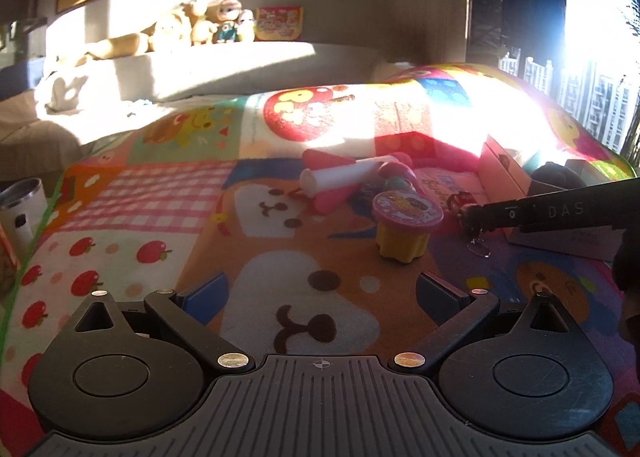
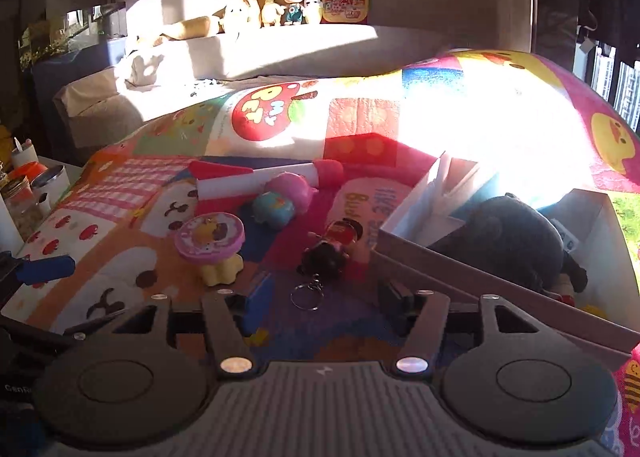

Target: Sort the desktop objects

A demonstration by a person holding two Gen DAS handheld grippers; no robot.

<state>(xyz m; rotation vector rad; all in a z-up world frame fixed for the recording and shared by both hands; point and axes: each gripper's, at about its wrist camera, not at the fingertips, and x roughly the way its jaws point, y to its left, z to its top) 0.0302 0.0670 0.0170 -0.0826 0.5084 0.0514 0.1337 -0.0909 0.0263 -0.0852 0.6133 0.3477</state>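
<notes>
Lying between gripper [image 2: 324, 297] pads: doll keychain [image 2: 332, 251]

In the right wrist view a patterned blanket [image 2: 160, 193] covers the surface, and near its middle lie a toy rocket [image 2: 256, 179], just below it two round squishy toys [image 2: 280, 197] touching each other, and lower left of those a lidded cup toy [image 2: 212, 245]. Right of the cup a doll keychain [image 2: 332, 249] lies just beside the near left wall of an open box [image 2: 452, 273] at centre right, with a dark plush toy [image 2: 516, 233] inside it. Stuffed toys [image 2: 276, 5] stand in a row on a ledge at upper centre, and tumblers [image 2: 52, 185] stand at the left edge.
</notes>
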